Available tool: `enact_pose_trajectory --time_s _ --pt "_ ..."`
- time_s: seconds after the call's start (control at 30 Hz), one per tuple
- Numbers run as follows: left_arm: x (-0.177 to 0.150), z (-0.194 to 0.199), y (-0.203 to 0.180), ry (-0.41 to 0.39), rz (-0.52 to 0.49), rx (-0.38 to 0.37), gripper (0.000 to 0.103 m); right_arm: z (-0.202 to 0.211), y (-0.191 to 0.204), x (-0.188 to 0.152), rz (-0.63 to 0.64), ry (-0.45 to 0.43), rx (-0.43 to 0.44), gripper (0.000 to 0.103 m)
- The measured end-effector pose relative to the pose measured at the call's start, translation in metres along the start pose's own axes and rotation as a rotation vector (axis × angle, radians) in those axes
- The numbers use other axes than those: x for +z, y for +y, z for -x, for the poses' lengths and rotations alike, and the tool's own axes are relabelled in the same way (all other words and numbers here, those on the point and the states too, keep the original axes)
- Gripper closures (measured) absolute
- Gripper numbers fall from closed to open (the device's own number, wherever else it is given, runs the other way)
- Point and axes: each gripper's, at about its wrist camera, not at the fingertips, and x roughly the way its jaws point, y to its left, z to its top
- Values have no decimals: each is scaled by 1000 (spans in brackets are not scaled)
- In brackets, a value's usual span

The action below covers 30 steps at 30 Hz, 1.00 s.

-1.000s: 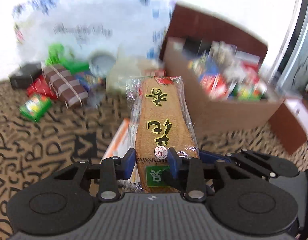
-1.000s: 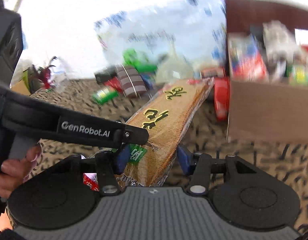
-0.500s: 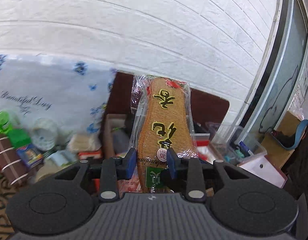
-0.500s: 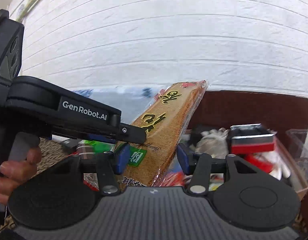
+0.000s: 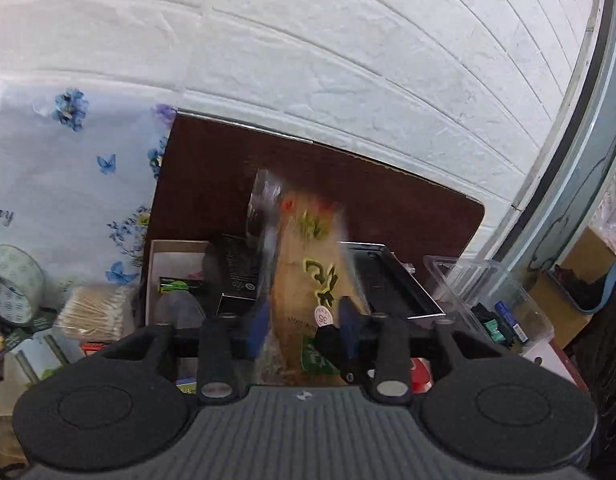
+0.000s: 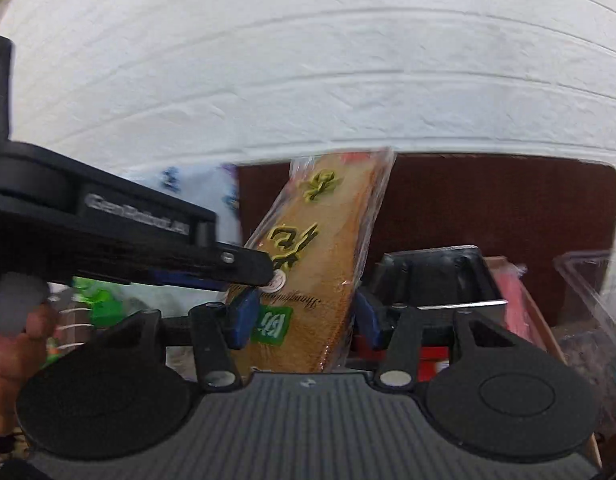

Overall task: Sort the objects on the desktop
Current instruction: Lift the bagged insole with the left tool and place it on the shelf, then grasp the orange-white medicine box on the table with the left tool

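I had the wrapped insole pack [image 5: 308, 280] up over the cardboard box [image 5: 156, 280] w/ the brown lid, mid-transfer. Left gripper [image 5: 304, 322]: jaws looked slightly parted, pack blurred between them, so grip vs. release I couldn't tell. Right gripper [image 6: 304, 316]: jaws wide, flanking the pack's lower end w/o clamping. Next, I judged: drop it into a free gap beside the black boxes [image 5: 238, 272] inside.
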Motion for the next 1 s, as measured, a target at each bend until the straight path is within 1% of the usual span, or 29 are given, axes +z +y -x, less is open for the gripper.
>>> enact_pose_trajectory --time_s 0.03,0.07,0.13,0.2,0.23,0.27,0.37,0.5,0.6,0.67,0.73,0.77,0.83,0.9,1.0 --pt "-1 1 2 -6 -7 6 41 2 -1 -2 -11 -18 -5 37" --pt "-3 1 3 -19 -19 16 38 4 -2 -2 -14 -28 -2 34" --pt "-7 3 7 -32 -32 20 35 8 1 -1 -3 -32 -9 34" --pt "-10 6 9 -29 -15 17 29 8 6 -2 13 -34 -24 30" --pt "-12 8 11 -29 -6 9 24 8 10 -3 22 -38 -29 27" --pt "-14 11 12 -33 0 -3 19 11 14 -3 31 -47 -35 21" --pt "-19 25 12 -56 -5 -28 13 21 26 -3 67 -84 -48 19" --pt "-21 49 9 -105 -23 -44 9 41 39 2 93 -130 -74 15" --pt "-28 73 10 -121 -45 -59 8 61 50 3 89 -141 -57 15" --pt "-40 92 14 -136 -70 -51 7 74 61 -2 99 -145 -26 14" --pt "-57 112 20 -157 -108 -37 5 85 76 -11 119 -140 11 13" --pt "-66 121 25 -167 -125 -23 2 89 83 -16 129 -138 32 9" --pt "-84 136 35 -175 -139 23 2 95 99 -29 156 -121 76 8" --pt "-100 146 47 -161 -122 64 2 98 115 -42 177 -86 107 8" --pt "-120 156 67 -120 -88 98 2 102 139 -61 197 -38 163 8"
